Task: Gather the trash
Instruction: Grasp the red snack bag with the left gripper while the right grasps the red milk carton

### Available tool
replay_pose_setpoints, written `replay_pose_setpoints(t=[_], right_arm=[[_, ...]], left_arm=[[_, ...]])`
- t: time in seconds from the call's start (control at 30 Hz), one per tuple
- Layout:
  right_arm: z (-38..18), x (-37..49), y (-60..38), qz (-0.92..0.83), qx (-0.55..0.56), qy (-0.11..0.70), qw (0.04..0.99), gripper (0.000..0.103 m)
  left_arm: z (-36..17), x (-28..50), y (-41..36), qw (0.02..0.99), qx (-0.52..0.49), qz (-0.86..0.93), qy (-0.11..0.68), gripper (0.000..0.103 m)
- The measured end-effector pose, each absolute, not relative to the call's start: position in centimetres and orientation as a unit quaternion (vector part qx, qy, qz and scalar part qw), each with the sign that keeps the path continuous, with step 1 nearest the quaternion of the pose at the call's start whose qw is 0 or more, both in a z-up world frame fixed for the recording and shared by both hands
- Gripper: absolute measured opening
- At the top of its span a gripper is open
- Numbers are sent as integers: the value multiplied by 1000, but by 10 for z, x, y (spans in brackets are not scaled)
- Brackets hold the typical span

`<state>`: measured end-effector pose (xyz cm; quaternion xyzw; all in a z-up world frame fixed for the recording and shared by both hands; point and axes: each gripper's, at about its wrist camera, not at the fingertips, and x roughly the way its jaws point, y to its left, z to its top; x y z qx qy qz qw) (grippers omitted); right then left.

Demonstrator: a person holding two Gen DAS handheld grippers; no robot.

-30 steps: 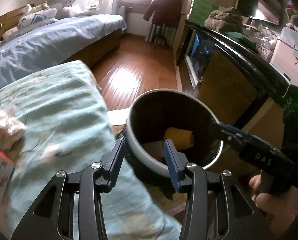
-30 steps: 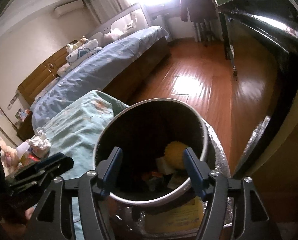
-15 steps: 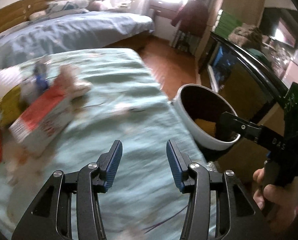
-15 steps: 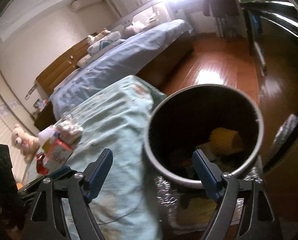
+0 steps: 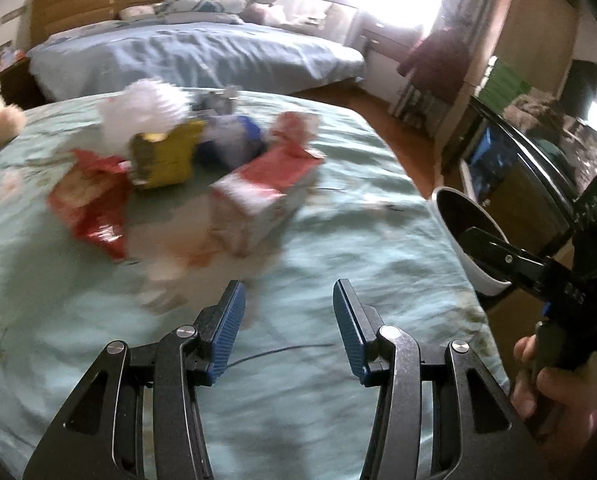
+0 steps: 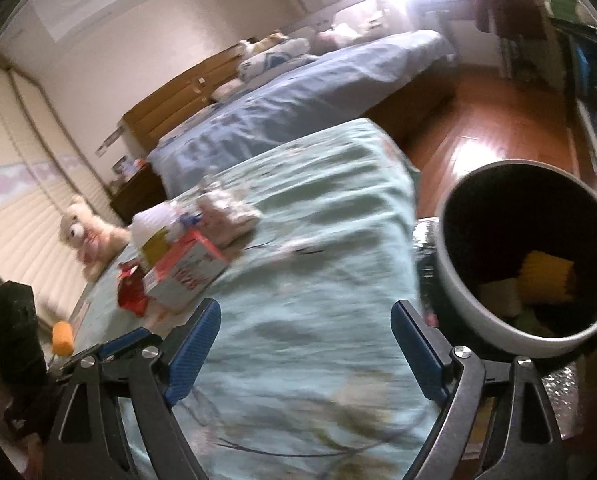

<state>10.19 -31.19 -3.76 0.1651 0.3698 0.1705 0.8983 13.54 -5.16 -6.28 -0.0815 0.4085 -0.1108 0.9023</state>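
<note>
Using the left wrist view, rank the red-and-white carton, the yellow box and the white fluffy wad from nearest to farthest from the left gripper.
From the left gripper:
1. Red-and-white carton, just ahead on the green bedspread.
2. Yellow box, farther back, to the left.
3. White fluffy wad, behind the yellow box.

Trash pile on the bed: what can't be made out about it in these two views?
- Left wrist: motion blur smears the carton, its print unreadable.
- Left wrist: the white lump is too blurred to identify.
- Right wrist: the carton hides much of the red wrapper.
</note>
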Motion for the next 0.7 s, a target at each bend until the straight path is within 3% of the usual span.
replay_pose_setpoints(t=[0.7], right_arm=[[-28, 131, -187, 348, -13, 360, 866, 100]], left_arm=[[-65, 149, 55, 903, -143, -18, 404, 46]])
